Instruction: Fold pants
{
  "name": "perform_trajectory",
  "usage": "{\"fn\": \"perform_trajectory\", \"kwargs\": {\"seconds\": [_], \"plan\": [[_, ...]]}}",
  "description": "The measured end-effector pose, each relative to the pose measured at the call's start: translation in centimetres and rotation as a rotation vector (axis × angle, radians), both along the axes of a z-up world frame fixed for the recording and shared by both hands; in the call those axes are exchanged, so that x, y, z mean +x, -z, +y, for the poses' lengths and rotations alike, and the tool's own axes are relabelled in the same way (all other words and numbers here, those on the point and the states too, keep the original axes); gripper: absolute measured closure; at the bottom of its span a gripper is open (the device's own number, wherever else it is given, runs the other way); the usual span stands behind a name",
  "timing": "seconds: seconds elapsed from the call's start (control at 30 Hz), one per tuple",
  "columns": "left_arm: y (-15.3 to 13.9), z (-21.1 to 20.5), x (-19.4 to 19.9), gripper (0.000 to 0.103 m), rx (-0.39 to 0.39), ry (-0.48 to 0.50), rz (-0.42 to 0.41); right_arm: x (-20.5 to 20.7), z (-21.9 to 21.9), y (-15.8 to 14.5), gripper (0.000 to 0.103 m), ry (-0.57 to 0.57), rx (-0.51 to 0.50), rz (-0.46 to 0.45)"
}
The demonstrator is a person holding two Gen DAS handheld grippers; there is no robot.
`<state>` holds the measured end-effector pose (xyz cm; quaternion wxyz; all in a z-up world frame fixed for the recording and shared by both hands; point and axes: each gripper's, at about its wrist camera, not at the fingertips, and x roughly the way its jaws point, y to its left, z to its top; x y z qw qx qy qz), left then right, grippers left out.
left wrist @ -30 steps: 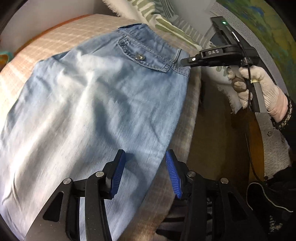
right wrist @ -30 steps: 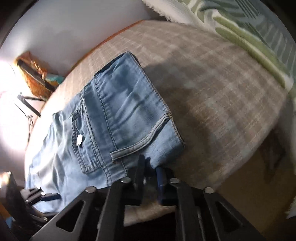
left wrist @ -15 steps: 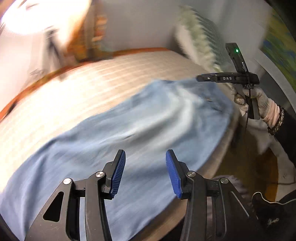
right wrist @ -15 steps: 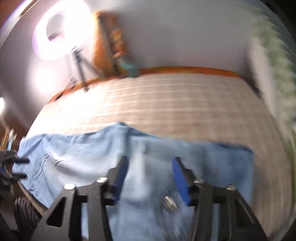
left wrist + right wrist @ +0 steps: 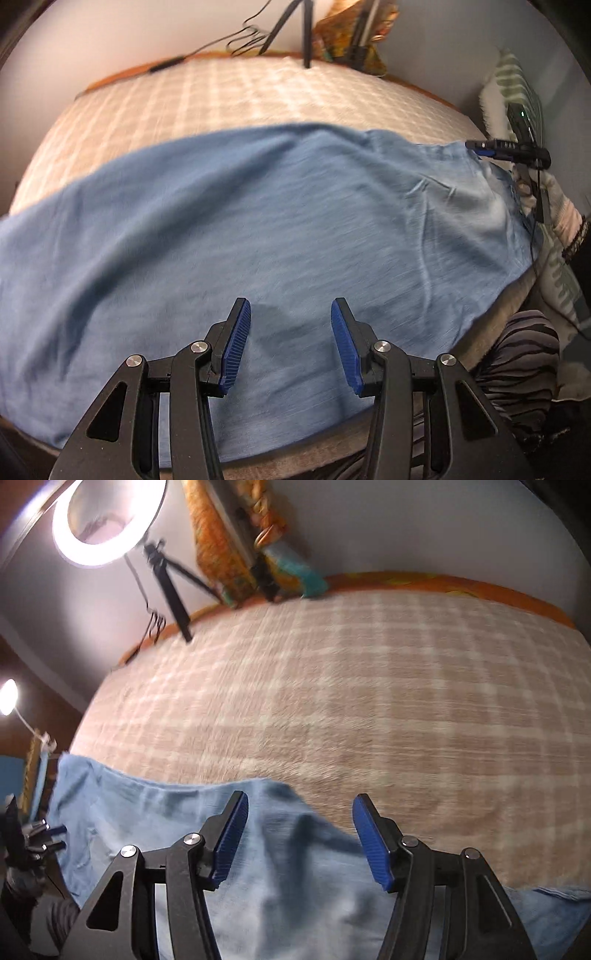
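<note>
Light blue denim pants (image 5: 258, 229) lie spread lengthwise across the near part of a bed with a beige plaid blanket (image 5: 221, 103). My left gripper (image 5: 290, 308) hovers open over the middle of the fabric, nothing between its blue pads. My right gripper (image 5: 301, 799) stands open over the pants' far edge (image 5: 258, 849). Its jaws are closing, with a low ridge of denim below the gap and no pad pressing on it. In the left wrist view the right gripper (image 5: 480, 149) shows at the pants' right end. The left gripper (image 5: 51, 836) appears at the far left of the right wrist view.
A lit ring light (image 5: 99, 520) on a black tripod (image 5: 173, 590) stands behind the bed beside colourful fabric (image 5: 236, 546) against the wall. A leaf-patterned pillow (image 5: 517, 85) lies at the right. A gloved hand (image 5: 532, 188) holds the right gripper. Striped cloth (image 5: 517, 354) sits off the bed's near edge.
The right gripper has let go of the pants' waist corner and opened. Both grippers have swung sideways and rolled, so both views now look across the bed. The pants stay flat.
</note>
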<state>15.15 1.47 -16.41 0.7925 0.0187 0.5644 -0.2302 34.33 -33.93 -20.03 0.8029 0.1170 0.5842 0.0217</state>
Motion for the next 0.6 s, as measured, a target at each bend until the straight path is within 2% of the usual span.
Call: {"fn": "perform_trajectory", "kwargs": {"seconds": [0.03,0.07,0.17,0.23,0.27,0.33,0.4,0.43,0.47,0.6], "plan": [[0.3,0.5,-0.2,0.059,-0.021,-0.011,-0.001,0.1,0.7,0.3,0.074,-0.024,-0.014,0.020],[0.3,0.7,-0.2,0.058,-0.037,-0.015,-0.010,0.3,1.3,0.5,0.081,-0.042,-0.036,0.023],[0.3,1.9,-0.4,0.058,-0.107,-0.066,-0.003,0.5,3.0,-0.9,0.096,-0.092,-0.156,-0.027],[0.1,3.1,-0.5,0.058,-0.138,-0.121,0.008,1.0,3.0,-1.4,0.103,-0.076,-0.218,-0.053],[-0.1,3.6,-0.8,0.058,-0.137,-0.148,0.006,1.1,2.9,-1.2,0.103,-0.076,-0.221,-0.048],[-0.6,4.8,-1.5,0.058,-0.140,-0.204,-0.004,1.3,3.1,-0.6,0.102,-0.086,-0.188,-0.020],[-1.4,6.7,-2.8,0.057,-0.164,-0.277,-0.010,1.1,3.4,-0.8,0.094,-0.077,-0.235,-0.022],[-1.8,7.7,-3.5,0.057,-0.174,-0.310,-0.013,1.1,3.5,-1.1,0.079,-0.059,-0.234,-0.032],[-2.2,8.6,-4.1,0.057,-0.182,-0.341,-0.017,0.8,3.6,-1.6,0.059,-0.045,-0.226,-0.043],[-4.0,12.8,-7.0,0.057,-0.204,-0.484,-0.055,-0.6,4.5,-5.3,0.048,-0.026,-0.217,-0.116]]}}
